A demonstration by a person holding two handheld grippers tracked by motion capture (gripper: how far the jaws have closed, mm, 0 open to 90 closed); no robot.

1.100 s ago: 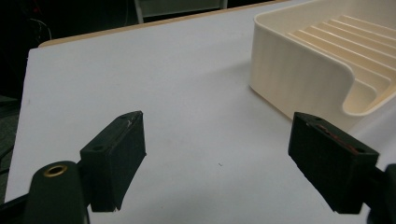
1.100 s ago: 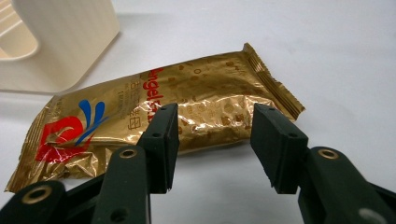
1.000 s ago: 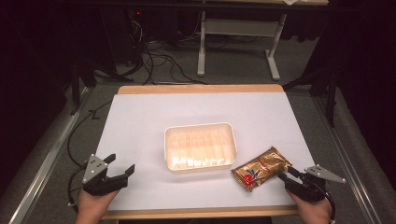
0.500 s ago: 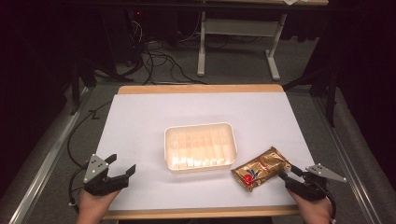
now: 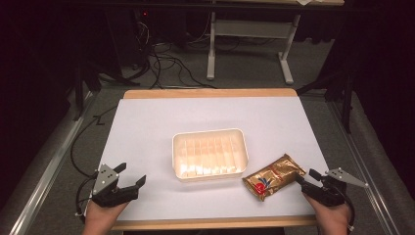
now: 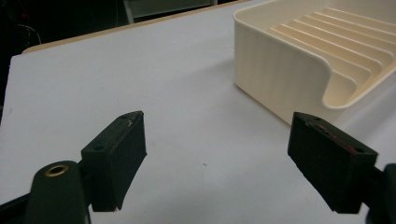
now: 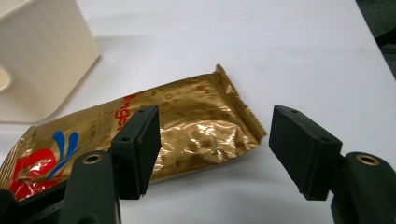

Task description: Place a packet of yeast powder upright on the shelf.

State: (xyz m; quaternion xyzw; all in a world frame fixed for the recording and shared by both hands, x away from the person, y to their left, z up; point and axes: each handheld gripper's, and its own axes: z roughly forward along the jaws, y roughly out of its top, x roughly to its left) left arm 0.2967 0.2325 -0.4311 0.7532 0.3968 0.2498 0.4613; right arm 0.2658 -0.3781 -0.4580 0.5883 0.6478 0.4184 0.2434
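Note:
A gold snack packet with red and blue print lies flat on the white table, just right of a cream ribbed tray. My right gripper stands at the packet's right end. Its jaws have just been opening. In the right gripper view the right gripper is open and the packet lies under and between the jaws, with no pad pressing on it. My left gripper rests open near the front left, with nothing between its jaws. In the left gripper view the left gripper faces bare table, the tray at upper right.
The tray holds nothing. The table's wooden front edge runs just in front of both hands. Cables and a metal stand's legs lie on the dark floor beyond the far edge.
The right gripper's jaws have spread a little wider around the packet's end. The packet, the tray and the left gripper stay where they were.

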